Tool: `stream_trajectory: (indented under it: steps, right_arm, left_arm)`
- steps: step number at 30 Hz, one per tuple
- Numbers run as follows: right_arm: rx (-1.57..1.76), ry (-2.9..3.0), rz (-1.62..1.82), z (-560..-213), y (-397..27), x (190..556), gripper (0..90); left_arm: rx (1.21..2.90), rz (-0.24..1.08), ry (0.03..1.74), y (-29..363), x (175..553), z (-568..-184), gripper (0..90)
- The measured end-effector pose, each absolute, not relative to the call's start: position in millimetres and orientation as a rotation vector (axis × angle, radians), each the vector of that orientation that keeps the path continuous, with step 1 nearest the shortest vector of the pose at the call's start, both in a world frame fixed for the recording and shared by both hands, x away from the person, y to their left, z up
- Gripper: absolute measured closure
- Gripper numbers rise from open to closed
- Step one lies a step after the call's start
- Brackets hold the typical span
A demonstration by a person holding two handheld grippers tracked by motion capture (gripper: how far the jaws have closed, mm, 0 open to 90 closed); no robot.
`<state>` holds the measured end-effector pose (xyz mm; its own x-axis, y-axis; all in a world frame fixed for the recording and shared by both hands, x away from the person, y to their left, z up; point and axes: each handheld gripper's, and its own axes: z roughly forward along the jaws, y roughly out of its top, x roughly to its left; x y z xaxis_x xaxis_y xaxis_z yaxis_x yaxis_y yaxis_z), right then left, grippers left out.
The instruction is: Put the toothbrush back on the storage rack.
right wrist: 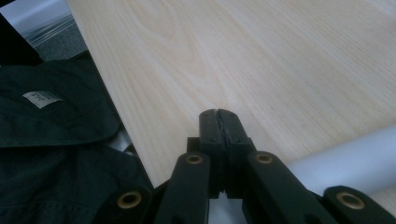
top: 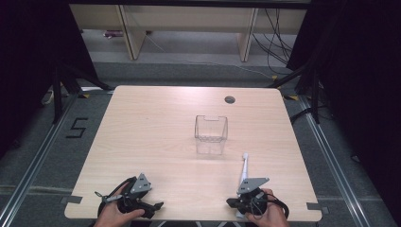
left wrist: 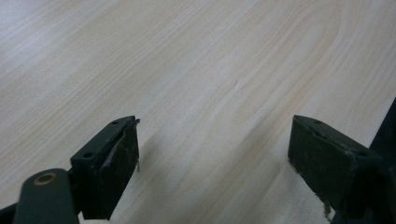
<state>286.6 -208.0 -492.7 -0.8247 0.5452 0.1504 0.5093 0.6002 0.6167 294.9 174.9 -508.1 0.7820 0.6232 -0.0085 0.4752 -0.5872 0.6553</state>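
A: Item one, the table. Light wood, bare grain, a cable hole near its far edge. All places below are taken from the clear bin.

B: The clear bin stands upright near the table's middle, mouth up, nothing visible inside. Open top toward the person, so I judge it is placed to receive something.

A: Item two, the white toothbrush. It lies flat on the wood, on the near side of the bin and a little to its right, head end pointing toward the bin, handle end running back toward the right gripper. Near the bin, not touching it.

B: In the right gripper view a pale round shaft lies just beside the jaws. Likely that same handle.

A: Item three, the right gripper. Jaws pressed flat together, nothing between them. It sits at the table's near edge, well on the near side of the bin, beside the handle rather than around it.

B: Closed and empty, so the brush is not held. The jaws would have to part before they could take it.

A: Item four, the left gripper. Jaws spread wide, only bare wood between them. Near edge too, well to the left of the bin.

B: Far from the brush, resting low. I read it as parked, leaving the work to the right.

A: Dark cloth off the table edge, in the right gripper view.
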Motion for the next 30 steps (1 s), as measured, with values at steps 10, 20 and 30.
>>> stream_trajectory:
  steps: [10,20,30]
  right_arm:
    - [0.990,2.769,1.030,-493.3,-221.5,278.8,89.2]
    - [0.977,2.751,1.031,-494.6,-234.1,275.7,89.2]
    - [1.048,2.731,1.008,-490.9,-245.2,273.1,88.7]
  left_arm:
    - [2.310,0.292,0.813,174.9,295.1,-508.1,15.8]
    - [2.310,0.293,0.815,174.8,295.1,-508.3,15.8]
    - [2.310,0.292,0.815,174.9,295.2,-508.2,15.8]
